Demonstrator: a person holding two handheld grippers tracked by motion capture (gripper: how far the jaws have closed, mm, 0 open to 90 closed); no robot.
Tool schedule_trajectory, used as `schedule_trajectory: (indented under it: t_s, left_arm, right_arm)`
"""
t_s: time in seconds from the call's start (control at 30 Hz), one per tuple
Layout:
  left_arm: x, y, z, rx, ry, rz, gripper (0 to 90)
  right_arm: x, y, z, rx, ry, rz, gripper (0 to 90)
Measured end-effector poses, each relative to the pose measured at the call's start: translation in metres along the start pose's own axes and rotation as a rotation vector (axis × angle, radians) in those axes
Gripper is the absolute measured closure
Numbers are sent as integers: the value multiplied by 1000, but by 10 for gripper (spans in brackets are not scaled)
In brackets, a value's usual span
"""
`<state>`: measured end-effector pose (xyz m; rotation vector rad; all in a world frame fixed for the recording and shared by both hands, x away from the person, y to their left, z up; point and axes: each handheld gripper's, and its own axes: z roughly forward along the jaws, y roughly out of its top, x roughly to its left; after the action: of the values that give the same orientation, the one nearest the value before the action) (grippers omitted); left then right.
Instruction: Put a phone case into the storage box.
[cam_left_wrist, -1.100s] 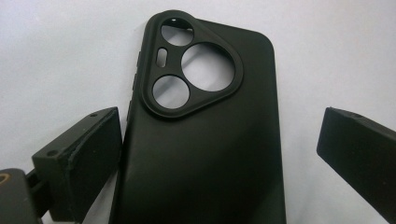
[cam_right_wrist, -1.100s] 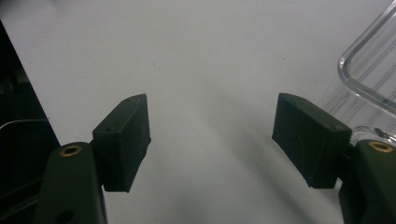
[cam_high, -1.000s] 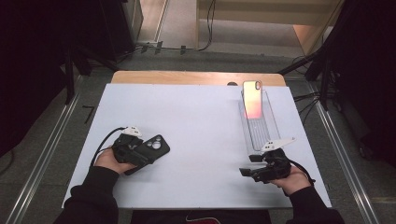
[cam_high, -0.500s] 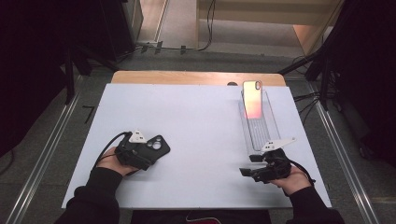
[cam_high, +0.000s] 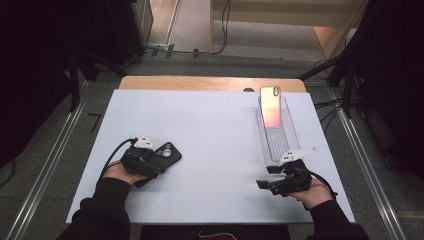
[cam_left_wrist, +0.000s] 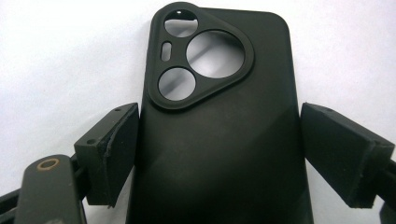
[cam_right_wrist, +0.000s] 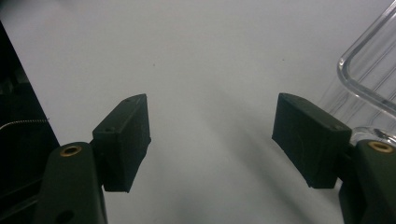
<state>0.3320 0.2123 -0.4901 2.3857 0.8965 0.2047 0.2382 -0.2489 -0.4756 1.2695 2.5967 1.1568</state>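
we log: left tool (cam_left_wrist: 219, 154) closing around black case (cam_left_wrist: 219, 121), left pad touching; right tool (cam_right_wrist: 212, 135) released over surface (cam_high: 215, 125).

A white table (cam_high: 215, 130) carries it all, a strip of bare wood along its far edge. Near left, a black phone case (cam_high: 161, 156) lies flat on it, camera cutouts up. Over on the right sits a long clear tray (cam_high: 287, 135), running near to far.
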Motion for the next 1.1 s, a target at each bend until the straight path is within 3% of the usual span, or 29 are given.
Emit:
schedule_trajectory:
  t_s: [0.2, 0.57, 0.87, 1.1]
  left_arm:
    - [2, 5, -13, -42, -22, -39, 152]
    - [-14, 19, -36, -103, -67, -77, 152]
    - [-22, 32, -36, -114, -98, -110, 151]
    - [-36, 46, -29, -128, -121, -106, 151]
  right_arm:
    - [0, 0, 0, -2, 0, 1, 257]
    - [0, 0, -1, -11, -6, -5, 257]
    - [1, 2, -1, -30, 2, -4, 249]
    - [3, 5, -1, -51, 10, -6, 245]
